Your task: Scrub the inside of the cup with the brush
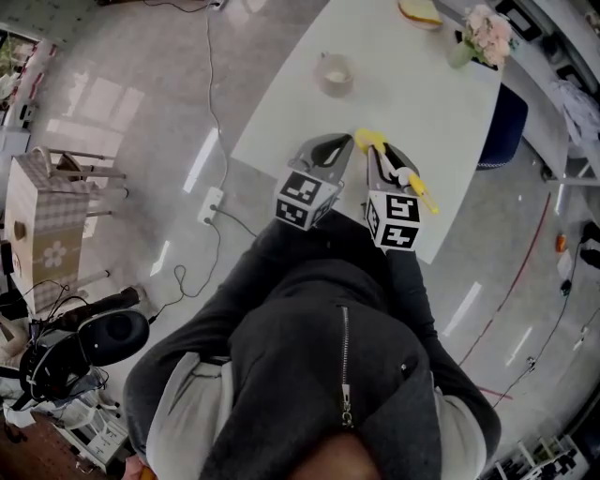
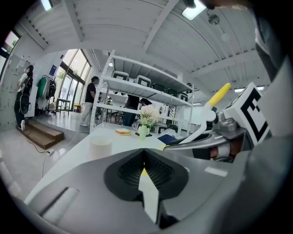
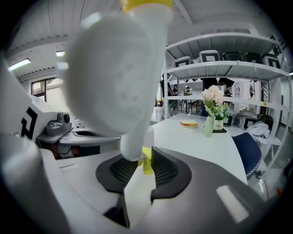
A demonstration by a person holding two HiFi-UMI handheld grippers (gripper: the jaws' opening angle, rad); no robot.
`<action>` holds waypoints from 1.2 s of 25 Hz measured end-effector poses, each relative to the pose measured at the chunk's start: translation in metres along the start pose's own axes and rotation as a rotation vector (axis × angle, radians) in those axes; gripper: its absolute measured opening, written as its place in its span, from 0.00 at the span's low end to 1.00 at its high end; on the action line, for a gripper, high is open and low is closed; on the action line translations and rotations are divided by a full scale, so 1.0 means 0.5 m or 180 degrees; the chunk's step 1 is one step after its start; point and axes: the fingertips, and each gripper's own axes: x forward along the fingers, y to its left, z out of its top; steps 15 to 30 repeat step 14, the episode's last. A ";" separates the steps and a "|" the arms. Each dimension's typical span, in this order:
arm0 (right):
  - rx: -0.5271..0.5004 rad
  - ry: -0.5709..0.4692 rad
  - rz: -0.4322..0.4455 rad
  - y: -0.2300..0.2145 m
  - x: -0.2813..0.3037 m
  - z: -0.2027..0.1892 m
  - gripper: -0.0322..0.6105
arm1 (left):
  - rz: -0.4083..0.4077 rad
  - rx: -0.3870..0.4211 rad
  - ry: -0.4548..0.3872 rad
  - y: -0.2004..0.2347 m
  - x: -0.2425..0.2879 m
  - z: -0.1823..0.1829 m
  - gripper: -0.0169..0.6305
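Note:
The pale cup (image 1: 335,73) stands upright on the white table (image 1: 422,103), beyond both grippers; in the left gripper view the cup (image 2: 100,145) is ahead and to the left. My right gripper (image 1: 376,151) is shut on the white and yellow brush (image 1: 403,176). Its yellow end pokes out past the jaws and its handle lies back over the gripper. In the right gripper view the brush (image 3: 114,77) fills the upper left, pinched in the right gripper (image 3: 145,158). My left gripper (image 1: 344,142) hangs beside it over the table's near edge; the left gripper (image 2: 143,154) is shut and empty.
A vase of flowers (image 1: 483,37) and a plate with food (image 1: 419,11) sit at the table's far end. A blue chair (image 1: 502,127) stands at its right side. Cables and a power strip (image 1: 212,204) lie on the floor to the left. Shelving (image 3: 219,68) rises behind.

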 end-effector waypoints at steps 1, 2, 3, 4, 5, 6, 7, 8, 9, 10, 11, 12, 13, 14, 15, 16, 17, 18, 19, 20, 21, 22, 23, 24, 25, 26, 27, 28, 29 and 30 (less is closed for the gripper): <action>0.0012 -0.0003 0.0002 0.000 0.000 0.001 0.20 | -0.0002 0.0003 0.0004 0.001 0.000 0.000 0.04; 0.0028 -0.0007 0.0004 0.001 0.001 0.002 0.20 | -0.0004 0.0006 0.0007 0.001 0.001 0.000 0.04; 0.0045 -0.0014 0.0004 0.000 0.001 0.003 0.20 | -0.0006 0.0007 0.0008 0.003 0.002 0.000 0.04; 0.0058 -0.0022 0.0003 0.000 0.002 0.005 0.20 | -0.0007 0.0007 0.0008 0.004 0.003 0.001 0.04; 0.0065 -0.0031 -0.0001 -0.001 0.003 0.007 0.20 | -0.0008 0.0008 0.0009 0.006 0.005 0.001 0.04; 0.0070 -0.0038 -0.0007 -0.001 0.003 0.009 0.20 | -0.0009 0.0008 0.0011 0.008 0.005 0.001 0.04; 0.0078 -0.0044 -0.0011 -0.001 0.003 0.009 0.20 | -0.0011 0.0008 0.0012 0.009 0.005 0.000 0.04; 0.0088 -0.0047 -0.0012 0.000 0.004 0.010 0.20 | -0.0013 0.0006 0.0014 0.010 0.005 -0.001 0.04; 0.0095 -0.0049 -0.0011 0.002 0.004 0.010 0.20 | -0.0013 0.0004 0.0015 0.011 0.004 -0.002 0.04; 0.0099 -0.0052 -0.0009 0.005 0.006 0.011 0.20 | -0.0011 0.0003 0.0016 0.013 0.003 -0.002 0.04; 0.0099 -0.0055 -0.0007 0.008 0.008 0.012 0.20 | -0.0011 0.0003 0.0017 0.016 0.002 -0.003 0.04; 0.0099 -0.0057 -0.0005 0.011 0.009 0.012 0.20 | -0.0014 0.0004 0.0018 0.017 0.002 -0.003 0.04; 0.0099 -0.0058 -0.0003 0.014 0.011 0.012 0.20 | -0.0019 0.0007 0.0019 0.018 0.001 -0.003 0.04; 0.0099 -0.0058 0.0000 0.017 0.012 0.012 0.20 | -0.0025 0.0009 0.0020 0.019 0.001 -0.004 0.04; 0.0099 -0.0058 0.0000 0.017 0.012 0.012 0.20 | -0.0025 0.0009 0.0020 0.019 0.001 -0.004 0.04; 0.0099 -0.0058 0.0000 0.017 0.012 0.012 0.20 | -0.0025 0.0009 0.0020 0.019 0.001 -0.004 0.04; 0.0099 -0.0058 0.0000 0.017 0.012 0.012 0.20 | -0.0025 0.0009 0.0020 0.019 0.001 -0.004 0.04; 0.0099 -0.0058 0.0000 0.017 0.012 0.012 0.20 | -0.0025 0.0009 0.0020 0.019 0.001 -0.004 0.04; 0.0099 -0.0058 0.0000 0.017 0.012 0.012 0.20 | -0.0025 0.0009 0.0020 0.019 0.001 -0.004 0.04; 0.0099 -0.0058 0.0000 0.017 0.012 0.012 0.20 | -0.0025 0.0009 0.0020 0.019 0.001 -0.004 0.04; 0.0099 -0.0058 0.0000 0.017 0.012 0.012 0.20 | -0.0025 0.0009 0.0020 0.019 0.001 -0.004 0.04; 0.0099 -0.0058 0.0000 0.017 0.012 0.012 0.20 | -0.0025 0.0009 0.0020 0.019 0.001 -0.004 0.04; 0.0099 -0.0058 0.0000 0.017 0.012 0.012 0.20 | -0.0025 0.0009 0.0020 0.019 0.001 -0.004 0.04; 0.0099 -0.0058 0.0000 0.017 0.012 0.012 0.20 | -0.0025 0.0009 0.0020 0.019 0.001 -0.004 0.04; 0.0099 -0.0058 0.0000 0.017 0.012 0.012 0.20 | -0.0025 0.0009 0.0020 0.019 0.001 -0.004 0.04; 0.0099 -0.0058 0.0000 0.017 0.012 0.012 0.20 | -0.0025 0.0009 0.0020 0.019 0.001 -0.004 0.04; 0.0099 -0.0058 0.0000 0.017 0.012 0.012 0.20 | -0.0025 0.0009 0.0020 0.019 0.001 -0.004 0.04; 0.0099 -0.0058 0.0000 0.017 0.012 0.012 0.20 | -0.0025 0.0009 0.0020 0.019 0.001 -0.004 0.04; 0.0099 -0.0058 0.0000 0.017 0.012 0.012 0.20 | -0.0025 0.0009 0.0020 0.019 0.001 -0.004 0.04; 0.0099 -0.0058 0.0000 0.017 0.012 0.012 0.20 | -0.0025 0.0009 0.0020 0.019 0.001 -0.004 0.04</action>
